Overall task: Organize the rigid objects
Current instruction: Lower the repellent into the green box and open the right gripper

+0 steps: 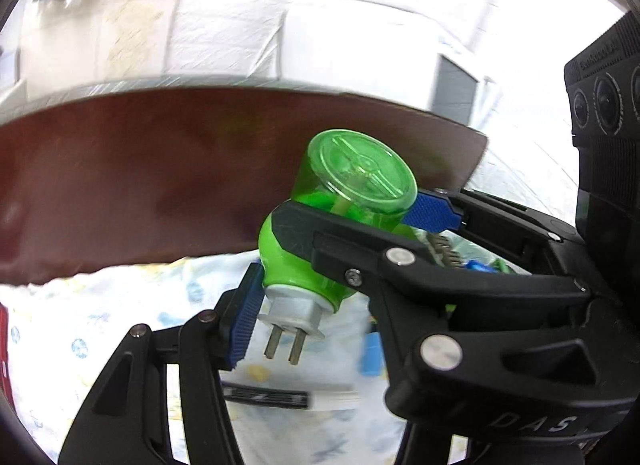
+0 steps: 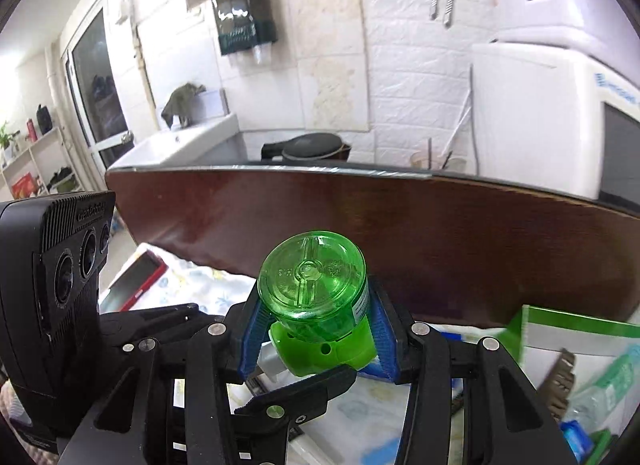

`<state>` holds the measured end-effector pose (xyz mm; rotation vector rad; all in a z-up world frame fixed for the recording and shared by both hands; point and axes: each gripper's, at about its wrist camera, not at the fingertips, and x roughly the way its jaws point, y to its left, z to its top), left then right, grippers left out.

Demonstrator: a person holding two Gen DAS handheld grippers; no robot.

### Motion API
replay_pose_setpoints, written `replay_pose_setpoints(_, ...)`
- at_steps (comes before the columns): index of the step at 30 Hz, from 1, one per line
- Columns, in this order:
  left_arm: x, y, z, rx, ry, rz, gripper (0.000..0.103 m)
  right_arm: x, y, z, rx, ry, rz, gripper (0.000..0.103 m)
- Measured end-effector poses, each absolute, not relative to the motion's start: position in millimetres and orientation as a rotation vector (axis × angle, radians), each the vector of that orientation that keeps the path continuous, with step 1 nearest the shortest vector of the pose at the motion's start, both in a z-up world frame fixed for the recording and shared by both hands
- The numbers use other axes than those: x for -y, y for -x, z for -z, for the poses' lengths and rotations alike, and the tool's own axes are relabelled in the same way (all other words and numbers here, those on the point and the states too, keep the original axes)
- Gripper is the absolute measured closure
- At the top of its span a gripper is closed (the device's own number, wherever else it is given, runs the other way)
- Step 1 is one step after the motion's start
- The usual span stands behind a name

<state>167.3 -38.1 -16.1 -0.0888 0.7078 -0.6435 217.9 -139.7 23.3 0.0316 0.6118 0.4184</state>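
— That green plug-in vaporizer point(image 2: 316, 305) is up off the bedding, in front of the dark wooden headboard point(image 2: 440, 233), prongs pointing down and clear bottle end tipped away.

— Both claws on it?

— Yes. The right gripper point(image 2: 316, 329) clamps the green body from either side, blue pads point(image 2: 256, 329) pressed on it. The left gripper point(image 1: 340, 253) is partly closed on it too, one pad by the plug base, the other at the bottle.

— Best way on?

— I'd keep one firm grip on the solid body, not the bottle, and carry it level.
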Motion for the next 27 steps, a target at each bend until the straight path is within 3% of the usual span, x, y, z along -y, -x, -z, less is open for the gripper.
replay_pose_setpoints(14,150.4,-131.3,-24.2,-0.661,-0.074,0.793,0.05,264.7,-167.1,-45.6,-0.51,-0.164,-0.266,0.054)
replay_pose_setpoints(27,279.0,-112.3,-4.3,-0.735,-0.201,0.94,0.05,383.5,-138.0,-10.3,-0.536,-0.313,-0.094,0.054)
